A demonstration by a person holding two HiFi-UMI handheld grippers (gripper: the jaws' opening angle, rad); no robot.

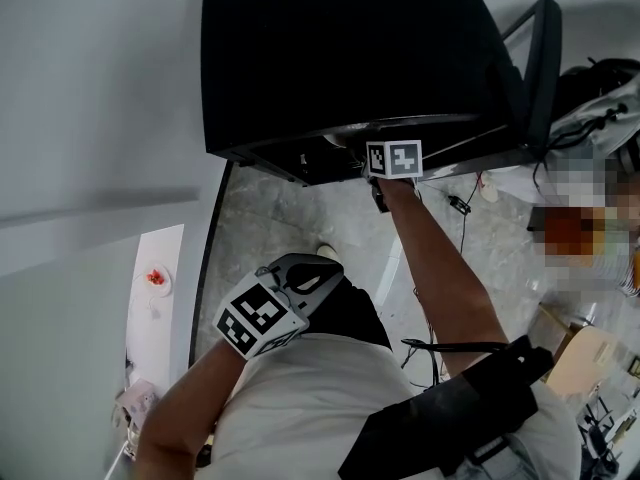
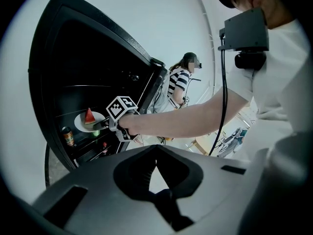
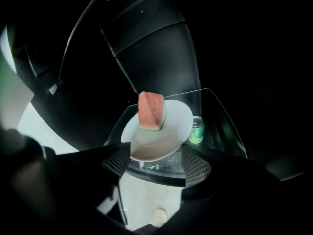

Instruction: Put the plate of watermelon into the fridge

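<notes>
A white plate [image 3: 164,131] with a wedge of watermelon [image 3: 151,110] rests on a glass shelf [image 3: 217,119] inside the black fridge [image 1: 350,58]. My right gripper [image 3: 156,161] is open, its meshed pads [image 3: 117,161] on either side of the plate's near rim without pressing on it. The left gripper view shows the same plate [image 2: 88,123] just beyond the right gripper's marker cube [image 2: 121,107]. My left gripper [image 1: 305,276] hangs by my waist, well back from the fridge, its jaws together with nothing in them.
A green can [image 3: 196,129] stands on the shelf right of the plate, and another can [image 2: 67,136] sits lower down. The fridge door [image 1: 540,58] stands open at the right. A person in a striped shirt [image 2: 178,84] stands behind. Cables [image 1: 460,206] lie on the floor.
</notes>
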